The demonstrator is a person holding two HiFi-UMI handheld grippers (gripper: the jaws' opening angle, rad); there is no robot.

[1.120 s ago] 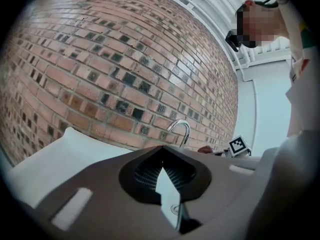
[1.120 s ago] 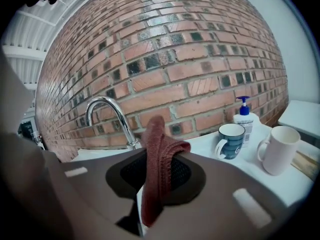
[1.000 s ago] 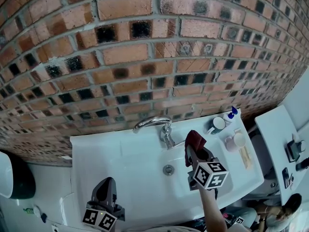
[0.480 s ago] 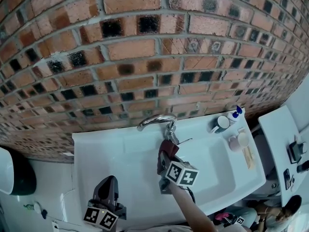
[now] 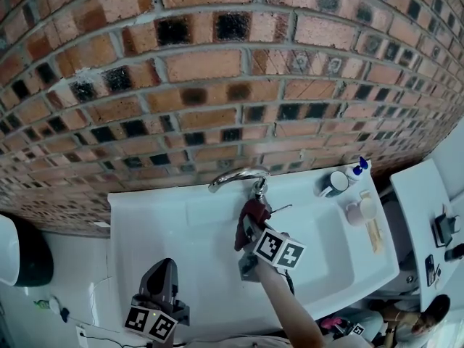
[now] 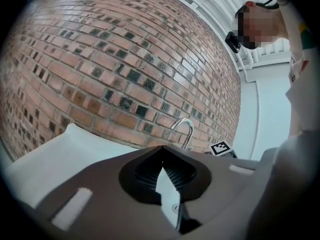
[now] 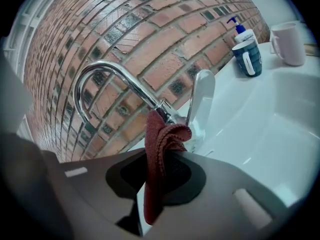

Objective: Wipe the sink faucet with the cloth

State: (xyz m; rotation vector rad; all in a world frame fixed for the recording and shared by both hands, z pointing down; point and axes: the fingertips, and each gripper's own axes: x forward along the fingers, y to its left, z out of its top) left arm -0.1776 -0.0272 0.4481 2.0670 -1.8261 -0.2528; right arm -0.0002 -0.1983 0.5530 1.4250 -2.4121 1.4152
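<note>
A chrome faucet [image 5: 235, 177] [image 7: 107, 79] arches over the white sink [image 5: 174, 223], with its lever handle [image 7: 199, 96] upright. My right gripper [image 5: 250, 227] [image 7: 157, 156] is shut on a dark red cloth [image 5: 250, 214] [image 7: 159, 144]. The cloth's folded top sits just below the faucet's base, close to it or touching. My left gripper [image 5: 161, 285] [image 6: 167, 176] hangs at the sink's front left edge, jaws shut with nothing between them. In the left gripper view the faucet [image 6: 184, 129] shows far off.
A dark blue mug [image 5: 332, 185] [image 7: 248, 56], a soap pump bottle [image 5: 354, 170] [image 7: 242, 34] and a pale pink mug [image 5: 357, 212] [image 7: 289, 43] stand on the sink's right ledge. A brick wall [image 5: 217, 85] rises right behind the faucet. A white counter [image 5: 428, 201] lies to the right.
My right gripper has carried the cloth from the basin's right side leftward and up to the faucet's base. The left gripper has stayed in place.
</note>
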